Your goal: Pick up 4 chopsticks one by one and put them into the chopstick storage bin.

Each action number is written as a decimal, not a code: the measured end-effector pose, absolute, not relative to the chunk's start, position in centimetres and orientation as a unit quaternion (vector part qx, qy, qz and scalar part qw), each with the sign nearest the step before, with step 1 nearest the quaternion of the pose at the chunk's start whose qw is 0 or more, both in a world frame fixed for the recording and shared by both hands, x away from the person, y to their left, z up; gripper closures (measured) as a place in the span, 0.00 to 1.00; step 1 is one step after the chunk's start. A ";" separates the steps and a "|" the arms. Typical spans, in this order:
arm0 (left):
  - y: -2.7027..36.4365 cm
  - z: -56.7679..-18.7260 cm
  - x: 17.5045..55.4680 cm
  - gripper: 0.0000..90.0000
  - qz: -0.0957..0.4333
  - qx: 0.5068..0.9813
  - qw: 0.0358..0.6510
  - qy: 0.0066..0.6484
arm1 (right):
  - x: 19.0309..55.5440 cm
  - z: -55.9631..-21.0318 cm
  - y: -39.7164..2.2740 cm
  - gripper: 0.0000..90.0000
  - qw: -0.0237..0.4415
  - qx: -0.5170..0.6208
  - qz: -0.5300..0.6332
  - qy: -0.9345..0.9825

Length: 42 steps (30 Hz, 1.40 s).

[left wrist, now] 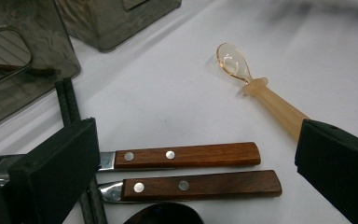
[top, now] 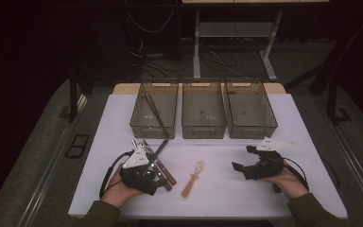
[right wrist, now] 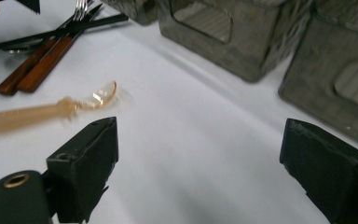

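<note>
The left hand-held gripper (top: 146,156) hovers with jaws spread over two wooden-handled utensils (left wrist: 186,170), seemingly lining up to pick one for sorting into the three bins (top: 203,113) behind (one already holds a chopstick (top: 155,113)). The handles are reddish-brown, riveted, lying side by side on the white table (top: 227,189). The right hand-held gripper (top: 243,158) waits spread and empty, facing the amber plastic spoon (top: 194,178).

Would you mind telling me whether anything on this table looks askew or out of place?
Mostly tidy. The one oddity: the chopstick in the left bin lies slantwise rather than along its walls. The cutlery pile by the left gripper is crossed loosely, and the amber spoon lies alone. Nothing looks spilled or damaged.
</note>
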State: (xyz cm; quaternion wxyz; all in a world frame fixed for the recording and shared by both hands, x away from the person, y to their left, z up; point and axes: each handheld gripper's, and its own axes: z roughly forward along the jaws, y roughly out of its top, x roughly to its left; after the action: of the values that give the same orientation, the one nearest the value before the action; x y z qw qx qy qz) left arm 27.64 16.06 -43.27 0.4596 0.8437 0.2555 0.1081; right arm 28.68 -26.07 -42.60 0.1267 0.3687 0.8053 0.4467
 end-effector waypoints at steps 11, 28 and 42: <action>17.8 -43.3 28.5 0.04 0.131 0.846 0.435 0.280 | 25.8 -43.3 -28.8 0.13 0.127 0.377 0.450 0.800; 21.0 -43.6 29.0 0.45 0.140 0.841 0.416 0.317 | 25.0 -43.5 -28.8 0.13 0.127 0.376 0.434 0.809; 21.1 -43.9 29.5 0.83 0.114 0.842 0.402 0.342 | 25.2 -43.6 -28.7 0.13 0.123 0.377 0.427 0.813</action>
State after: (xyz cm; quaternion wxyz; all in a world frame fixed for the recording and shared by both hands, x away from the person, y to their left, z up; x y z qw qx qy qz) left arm 29.46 21.05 -43.85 0.4022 0.8418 0.3416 0.1139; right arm 25.17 -28.75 -43.57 0.1231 0.3767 0.8128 0.4270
